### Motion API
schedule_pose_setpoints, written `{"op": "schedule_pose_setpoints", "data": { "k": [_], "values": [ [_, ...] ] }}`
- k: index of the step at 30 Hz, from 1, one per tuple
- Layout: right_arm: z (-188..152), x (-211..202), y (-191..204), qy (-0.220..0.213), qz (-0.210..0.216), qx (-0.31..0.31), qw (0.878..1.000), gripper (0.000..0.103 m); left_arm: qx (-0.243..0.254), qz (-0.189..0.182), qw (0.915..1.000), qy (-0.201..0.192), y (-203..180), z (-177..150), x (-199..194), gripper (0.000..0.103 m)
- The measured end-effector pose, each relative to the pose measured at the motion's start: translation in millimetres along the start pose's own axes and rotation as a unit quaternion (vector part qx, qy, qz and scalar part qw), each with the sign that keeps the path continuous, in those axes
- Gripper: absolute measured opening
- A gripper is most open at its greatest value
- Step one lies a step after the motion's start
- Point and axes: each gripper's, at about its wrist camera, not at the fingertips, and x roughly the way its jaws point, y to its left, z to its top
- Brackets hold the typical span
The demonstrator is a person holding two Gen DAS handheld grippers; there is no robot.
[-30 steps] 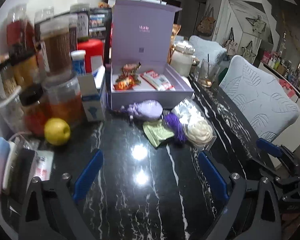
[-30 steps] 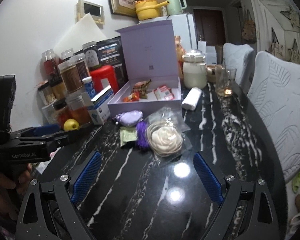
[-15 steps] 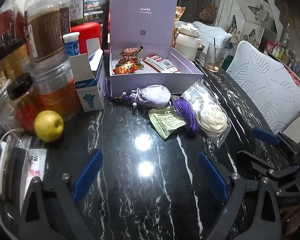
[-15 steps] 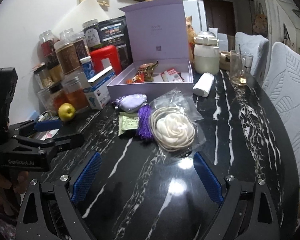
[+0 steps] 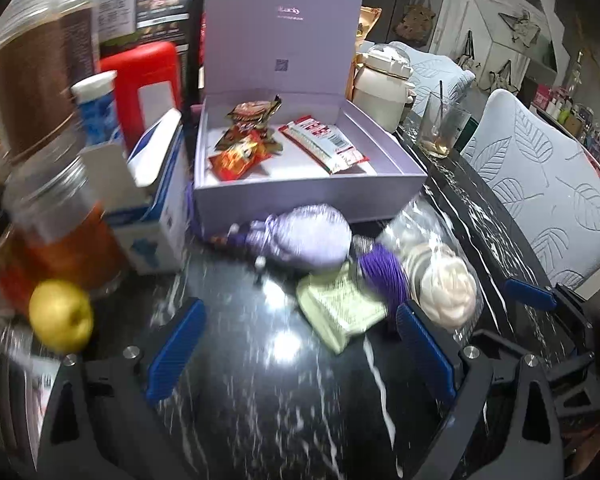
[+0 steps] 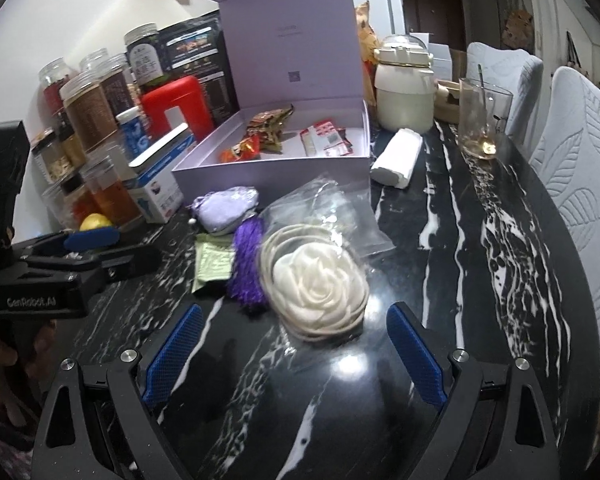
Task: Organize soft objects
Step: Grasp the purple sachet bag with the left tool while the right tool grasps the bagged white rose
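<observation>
left hand-held gripper (image 5: 300,352): jaws spread wide, nothing between the pads, hanging over bare counter (image 5: 260,420) at the bottom of the left wrist frame.
right hand-held gripper (image 6: 292,356): jaws spread wide and empty, low in the right wrist frame.
white rose in clear bag (image 6: 320,284): lies on the counter just above the gap of the right hand-held gripper, centre of frame, not touching the pads.
purple tassel (image 6: 246,264): touching the bag's left side.
green packet (image 5: 340,308): just above the left hand-held gripper's right pad, partly under the tassel.
lilac pouch (image 5: 304,238): centre of the left wrist frame, against the front wall of the open box (image 5: 312,194).
open box: holds snack packets (image 5: 244,148).
</observation>
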Motion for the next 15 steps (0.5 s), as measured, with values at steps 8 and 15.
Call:
{"op": "schedule_pose_setpoints", "data": {
  "k": [8, 15],
  "values": [
    [12, 16, -16, 0.008, -0.001, 0.01, 1.0, 0.094, 0.001, -0.012, 0.9999, 0.005, -2, 27, 35, 0.097],
    [18, 31, -21, 0.018, 0.003, 0.008, 1.0, 0.094, 0.01, -0.005, 0.9996, 0.025, -1, 39, 65, 0.097]
  ]
}}
